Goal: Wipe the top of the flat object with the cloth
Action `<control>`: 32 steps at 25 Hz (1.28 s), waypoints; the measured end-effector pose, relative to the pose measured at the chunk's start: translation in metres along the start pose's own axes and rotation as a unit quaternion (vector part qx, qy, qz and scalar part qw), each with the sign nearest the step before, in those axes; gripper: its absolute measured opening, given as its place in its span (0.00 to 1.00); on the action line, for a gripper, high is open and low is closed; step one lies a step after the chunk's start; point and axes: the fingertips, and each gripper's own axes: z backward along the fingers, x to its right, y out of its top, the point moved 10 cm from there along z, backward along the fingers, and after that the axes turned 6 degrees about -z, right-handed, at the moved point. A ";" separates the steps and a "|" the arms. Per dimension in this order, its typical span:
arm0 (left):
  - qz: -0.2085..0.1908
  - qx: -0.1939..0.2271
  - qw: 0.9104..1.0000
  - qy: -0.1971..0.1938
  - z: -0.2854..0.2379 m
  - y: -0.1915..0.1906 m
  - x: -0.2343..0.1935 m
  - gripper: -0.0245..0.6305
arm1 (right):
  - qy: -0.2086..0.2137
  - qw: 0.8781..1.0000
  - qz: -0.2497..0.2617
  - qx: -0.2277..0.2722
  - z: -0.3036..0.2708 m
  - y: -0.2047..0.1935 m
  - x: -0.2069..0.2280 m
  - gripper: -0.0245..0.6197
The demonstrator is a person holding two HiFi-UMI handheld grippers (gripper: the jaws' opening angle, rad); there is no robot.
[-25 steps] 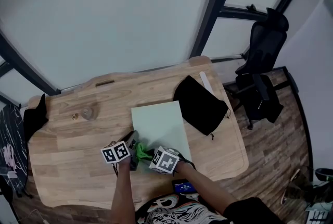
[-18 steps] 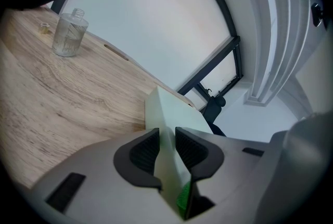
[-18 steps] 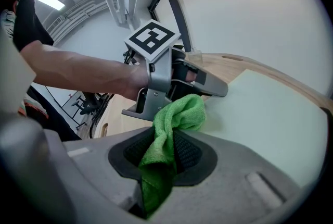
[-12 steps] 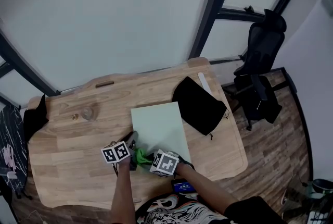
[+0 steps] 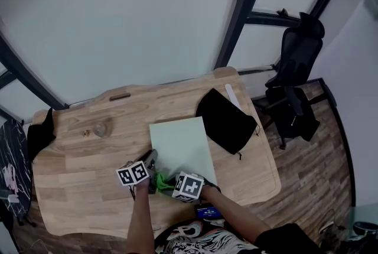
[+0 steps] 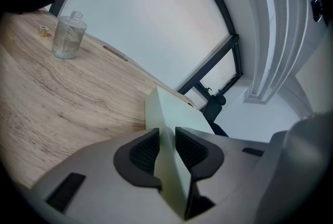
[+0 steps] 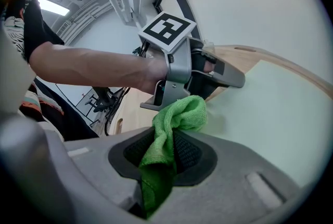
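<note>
- Flat board [image 5: 180, 142], pale green, lies on table [image 5: 82, 158], mid-way across, toward near side.
- Left claw [image 6: 166, 151] pinches board's near-left edge, one pad on each face, steadying it.
- Right claw [image 7: 165, 151] clamped on green cloth [image 7: 179, 116]. Free bunch of cloth rests on board top at near-left corner, just beside left claw.
- Judgement: wiping under way, cloth down only at near corner.
- No marks or streaks on top, so cleaned part cannot be told.
- Likely left: middle, far edge, right side by black pouch [image 5: 227, 120].
</note>
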 end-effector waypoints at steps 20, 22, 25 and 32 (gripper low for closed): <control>0.008 -0.005 1.000 -0.005 0.002 -0.001 -0.002 0.18 | -0.018 0.999 -0.022 0.034 0.016 -0.012 0.001 0.18; 0.007 -0.004 1.000 -0.005 0.002 -0.001 -0.002 0.18 | -0.024 0.998 -0.031 0.040 0.020 -0.016 0.003 0.18; 0.010 -0.005 1.000 -0.007 0.002 -0.001 -0.002 0.18 | -0.031 0.998 -0.042 0.045 0.026 -0.020 0.006 0.18; 0.024 -0.011 1.000 -0.016 0.000 -0.006 -0.002 0.18 | -0.043 0.995 -0.063 0.056 0.037 -0.028 0.017 0.18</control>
